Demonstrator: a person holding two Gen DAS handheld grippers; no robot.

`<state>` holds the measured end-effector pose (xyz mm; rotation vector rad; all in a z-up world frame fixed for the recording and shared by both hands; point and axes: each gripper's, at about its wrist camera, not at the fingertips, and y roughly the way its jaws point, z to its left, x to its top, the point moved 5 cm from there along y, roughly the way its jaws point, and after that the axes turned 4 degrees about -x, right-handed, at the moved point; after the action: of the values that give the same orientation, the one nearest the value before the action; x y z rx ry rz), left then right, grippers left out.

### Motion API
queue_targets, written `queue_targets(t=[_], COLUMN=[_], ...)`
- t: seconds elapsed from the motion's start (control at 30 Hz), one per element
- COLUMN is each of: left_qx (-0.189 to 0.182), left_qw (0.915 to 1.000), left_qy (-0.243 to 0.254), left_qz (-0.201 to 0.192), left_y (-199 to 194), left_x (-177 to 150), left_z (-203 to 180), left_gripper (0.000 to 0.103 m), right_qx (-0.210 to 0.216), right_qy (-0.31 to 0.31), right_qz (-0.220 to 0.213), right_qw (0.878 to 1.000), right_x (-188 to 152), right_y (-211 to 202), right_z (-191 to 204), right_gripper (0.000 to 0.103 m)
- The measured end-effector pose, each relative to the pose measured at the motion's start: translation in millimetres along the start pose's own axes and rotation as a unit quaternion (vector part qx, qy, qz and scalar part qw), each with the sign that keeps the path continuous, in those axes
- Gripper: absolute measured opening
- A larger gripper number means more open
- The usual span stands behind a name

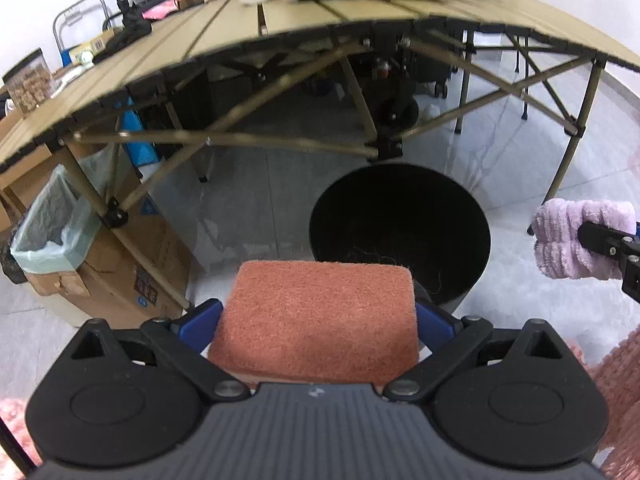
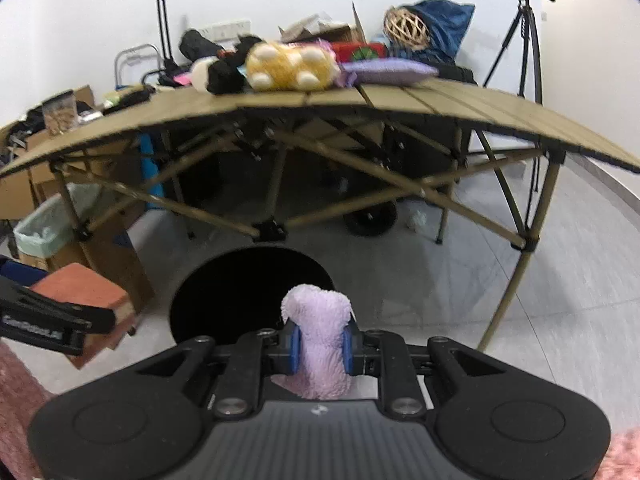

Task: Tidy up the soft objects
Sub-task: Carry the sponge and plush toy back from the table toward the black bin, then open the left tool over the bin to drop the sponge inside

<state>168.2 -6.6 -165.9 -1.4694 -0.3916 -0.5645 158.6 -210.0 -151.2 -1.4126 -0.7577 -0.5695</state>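
Note:
My left gripper is shut on an orange-brown sponge, held just short of the rim of a black round bin that stands on the floor in front of the table. My right gripper is shut on a fluffy lilac cloth, above the near rim of the same bin. In the left wrist view the lilac cloth and the right gripper's finger show at the right edge. In the right wrist view the sponge appears at the left.
A tan slatted folding table carries a yellow plush, a black and white plush and a purple pad. Cardboard boxes and a lined waste bin stand at the left. A tripod stands at the back right.

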Motion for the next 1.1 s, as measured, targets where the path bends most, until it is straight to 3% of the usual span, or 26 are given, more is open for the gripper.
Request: queue_targets(t=[0.57, 1.1], left_qx=[-0.023, -0.033], left_qw=[0.9969, 0.9949], left_qy=[-0.013, -0.021], left_qz=[0.075, 0.094], left_y=[51.3, 91.6], left_x=[-0.4, 38.7], left_z=[-3.2, -33.5], left_gripper=[0.100, 0.100], right_qx=[-0.038, -0.076], right_qy=[0.038, 0.072], right_qz=[0.037, 0.025], right_qw=[0.998, 0.994], right_x=[-5.9, 17.4], right_y=[37.8, 59.8], right_z=[-36.4, -67.7], right_gripper=[0.019, 0.019])
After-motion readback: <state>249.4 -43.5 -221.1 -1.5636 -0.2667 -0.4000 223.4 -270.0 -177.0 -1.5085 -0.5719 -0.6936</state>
